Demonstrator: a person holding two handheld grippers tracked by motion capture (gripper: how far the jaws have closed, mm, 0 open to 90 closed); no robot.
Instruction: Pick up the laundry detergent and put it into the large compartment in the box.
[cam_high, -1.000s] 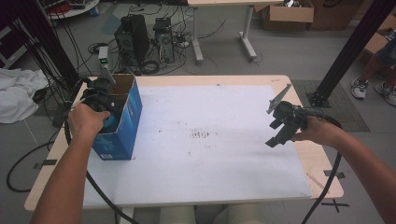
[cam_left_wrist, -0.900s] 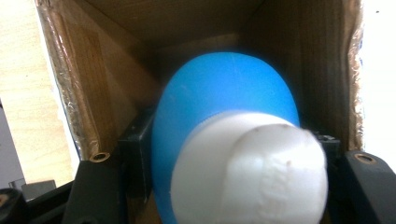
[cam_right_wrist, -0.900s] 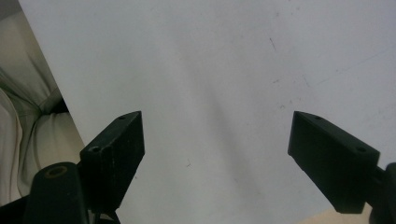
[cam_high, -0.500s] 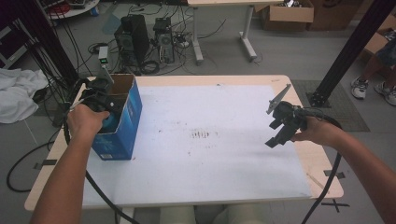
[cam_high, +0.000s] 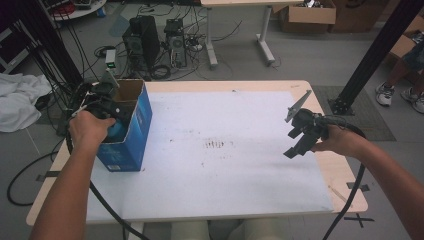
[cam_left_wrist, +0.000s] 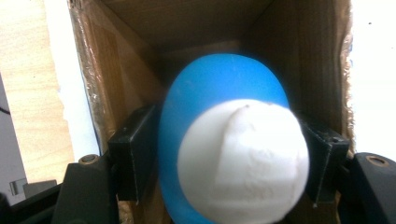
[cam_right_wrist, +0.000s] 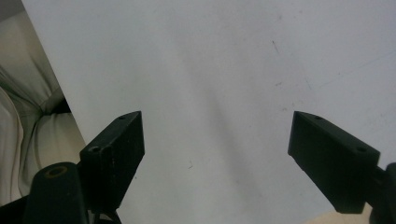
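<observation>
Step in hand, by the look of it: dropping blue-and-white egg-shaped obj (cam_left_wrist: 231, 158) into blue cardboard box (cam_high: 131, 131) at left edge of table (cam_high: 260, 85). L gripper (cam_high: 107, 107) at box's open top, pointing down inside; in left gripper view, obj sits between the two black jaws, brown inner box walls all round. Jaws have just been opening, obj between them the whole time; pads (cam_left_wrist: 135, 154) look right against its sides, no gap visible, so can't tell if contact pressure is gone or obj just hasn't slipped free. Reading it as mid-release, not a firm clamp. Obj location: inside box mouth, above the floor of the box, depth hidden. R gripper (cam_high: 300, 135) well apart over right side of white table sheet (cam_high: 225, 190), jaws spread wide, nothing between them, idle. Next move, as judged: widen L jaws enough for obj to fall clear, then lift L gripper straight up out of box w/o snagging the torn cardboard rim. Risk: round obj may hang on one pad or roll against a wall; box is light, could tip or shift if a jaw catches the edge. R hand free to steady box if needed.
</observation>
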